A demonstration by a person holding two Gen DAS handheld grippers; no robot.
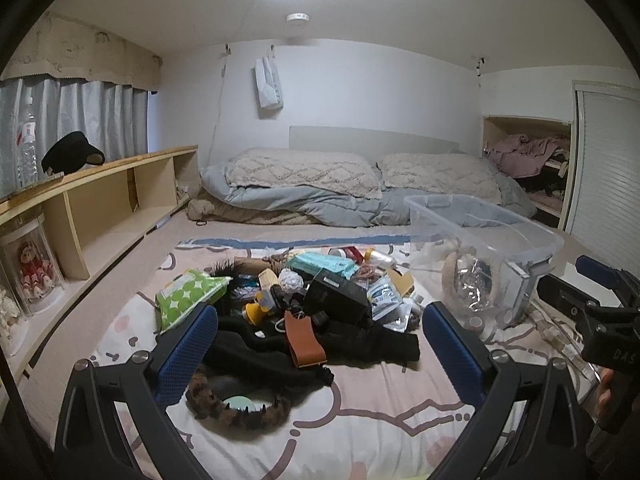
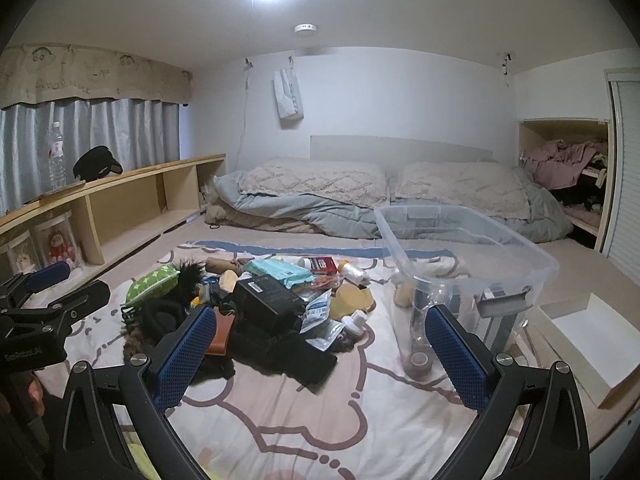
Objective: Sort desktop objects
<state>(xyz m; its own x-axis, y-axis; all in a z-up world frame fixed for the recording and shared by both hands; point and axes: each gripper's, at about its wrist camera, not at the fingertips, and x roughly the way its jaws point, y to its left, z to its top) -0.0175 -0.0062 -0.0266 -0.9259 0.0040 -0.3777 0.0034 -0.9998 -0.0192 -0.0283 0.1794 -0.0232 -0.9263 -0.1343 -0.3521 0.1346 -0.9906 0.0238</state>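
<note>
A pile of small objects lies on a patterned blanket (image 1: pixel 360 420): a black box (image 1: pixel 336 294), a green dotted wipes pack (image 1: pixel 188 294), a teal pack (image 1: pixel 322 264), a brown leather strap (image 1: pixel 304 340), black cloth (image 1: pixel 372 346) and a leopard headband (image 1: pixel 240 412). A clear plastic bin (image 1: pixel 484 236) stands at the right of the pile with a few things inside. My left gripper (image 1: pixel 320 348) is open and empty, held above the near side of the pile. My right gripper (image 2: pixel 320 356) is open and empty, above the blanket between the black cloth (image 2: pixel 292 354) and the bin (image 2: pixel 464 256).
A wooden shelf (image 1: pixel 100 196) runs along the left wall with a water bottle (image 1: pixel 26 144) and a black visor (image 1: pixel 72 156) on top. Pillows and a duvet (image 1: pixel 304 188) lie behind the pile. A white box (image 2: pixel 580 344) sits right of the bin.
</note>
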